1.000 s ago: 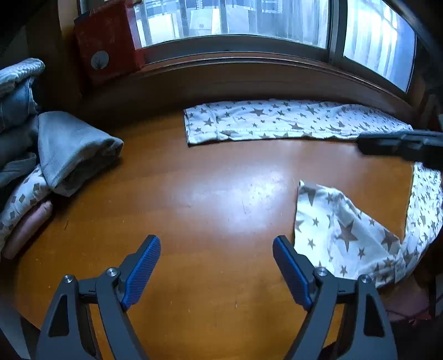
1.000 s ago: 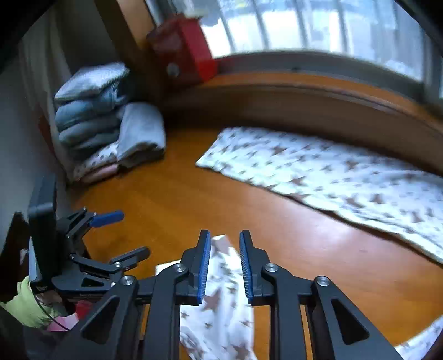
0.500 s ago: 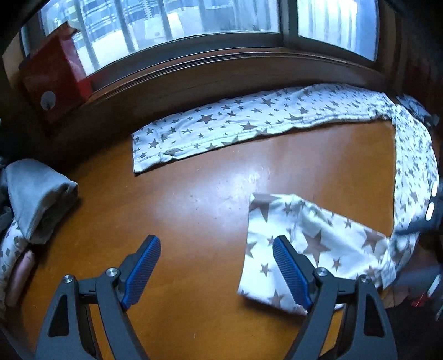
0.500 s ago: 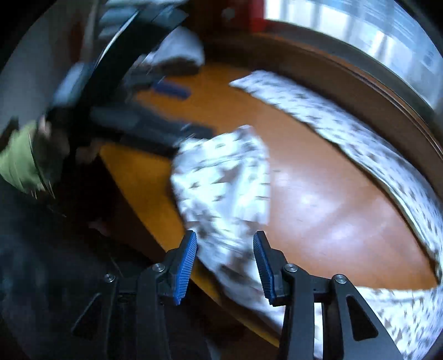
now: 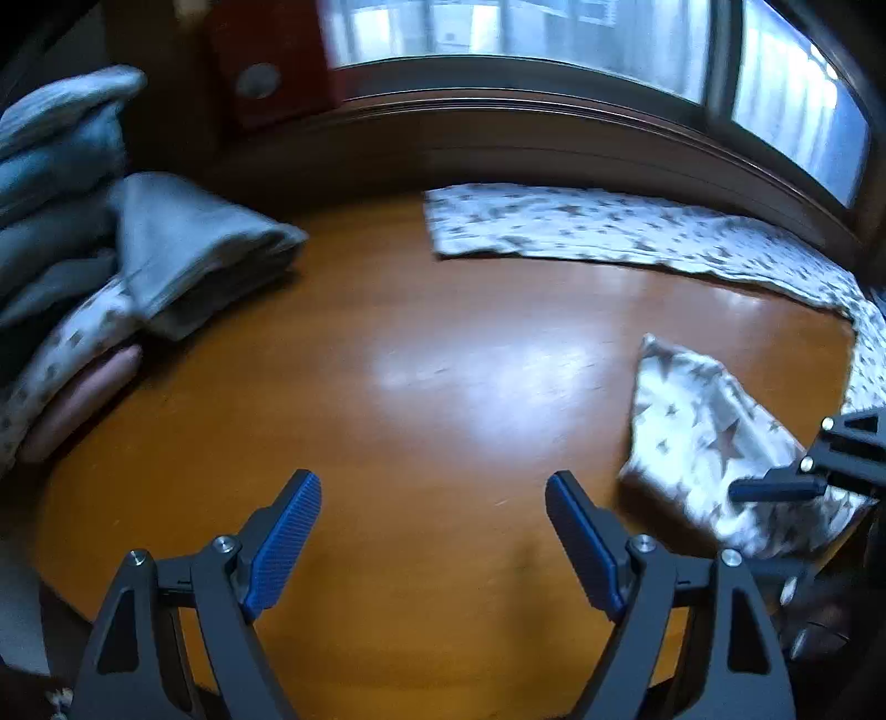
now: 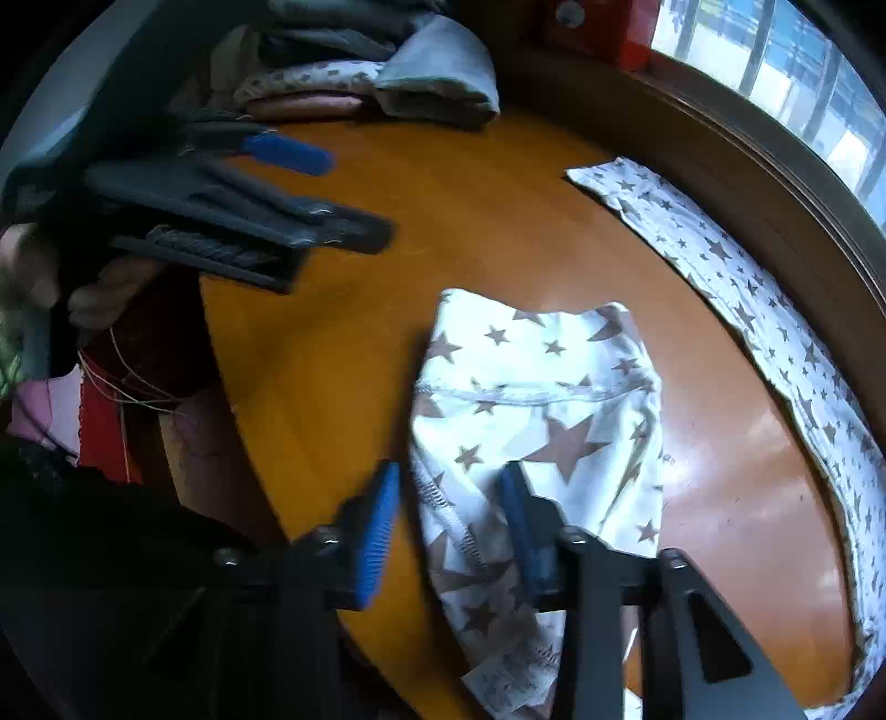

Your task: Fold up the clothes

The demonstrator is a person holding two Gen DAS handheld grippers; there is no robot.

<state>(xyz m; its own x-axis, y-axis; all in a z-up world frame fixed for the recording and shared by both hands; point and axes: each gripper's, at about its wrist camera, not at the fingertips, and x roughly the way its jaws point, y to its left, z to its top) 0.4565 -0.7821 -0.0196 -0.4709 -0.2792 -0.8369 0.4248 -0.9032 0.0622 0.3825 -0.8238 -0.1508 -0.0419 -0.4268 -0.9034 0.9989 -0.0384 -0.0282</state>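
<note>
A: Wooden table (image 5: pixel 432 354) under a window (image 5: pixel 554 50), stack of folded clothes (image 5: pixel 83 266) far left. Star-print garment (image 6: pixel 531 421) — where's it at?

B: Near right edge of the table; its long part runs along the far side under the window and curves back down the right. The near end is doubled over into a flat flap.

A: What changed?

B: A second ago the right gripper (image 6: pixel 448 531) was pinched on that end, carrying it. Now its jaws are parted, one pad either side of the flap's near-left edge, gripping nothing. So the cloth's been let go; reads like that fold is laid down.

A: Left gripper (image 5: pixel 432 531)?

B: Wide open, empty, over bare wood, well left of the flap. It has swung back left since half a second ago.

A: Next?

B: My guess: regrip and fold again, garment's far from compact.
</note>
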